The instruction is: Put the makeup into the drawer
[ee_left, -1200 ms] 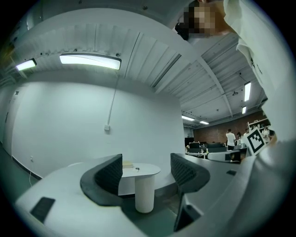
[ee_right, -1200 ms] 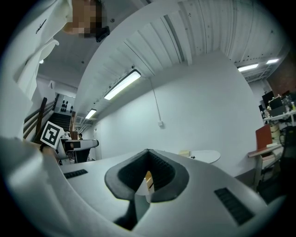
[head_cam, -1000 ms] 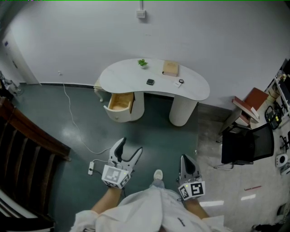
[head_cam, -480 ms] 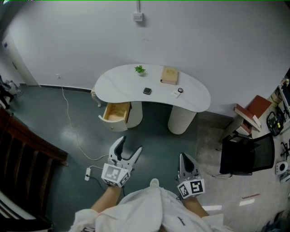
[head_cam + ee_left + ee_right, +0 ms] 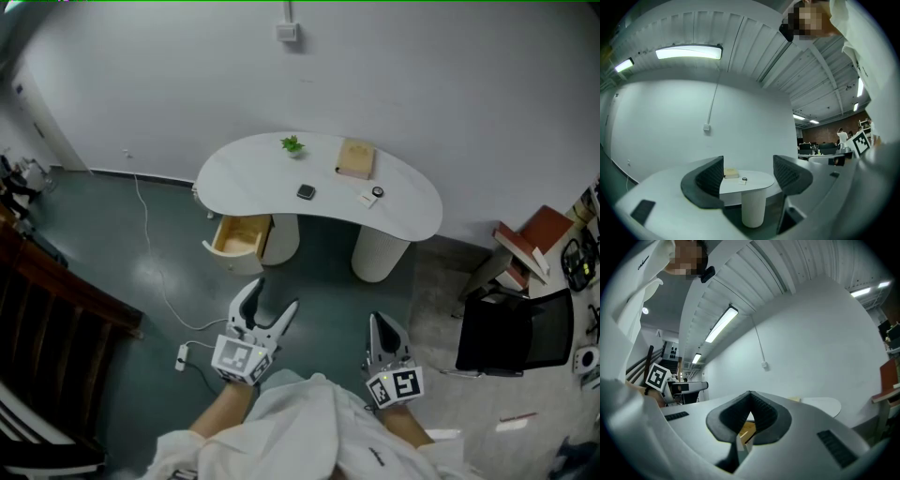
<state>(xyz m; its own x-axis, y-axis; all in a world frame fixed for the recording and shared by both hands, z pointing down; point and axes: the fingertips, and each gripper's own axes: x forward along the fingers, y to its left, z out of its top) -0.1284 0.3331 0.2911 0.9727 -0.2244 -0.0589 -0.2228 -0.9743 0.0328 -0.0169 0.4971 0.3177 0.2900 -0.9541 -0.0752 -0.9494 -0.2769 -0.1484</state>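
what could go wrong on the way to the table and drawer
1. A power strip lies on the floor beside the left gripper, on the table side; a foot could catch it.
2. The drawer stands open and juts out under the table; a knee or gripper could knock it.
3. The dark item on the table is small and the right gripper is shut; unless it opens first, it may push the item off.

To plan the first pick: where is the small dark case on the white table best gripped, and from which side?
The small dark case lies flat and low on the table, with bare surface all around it. So probably grip it across two opposite edges, coming from above at the table's front.
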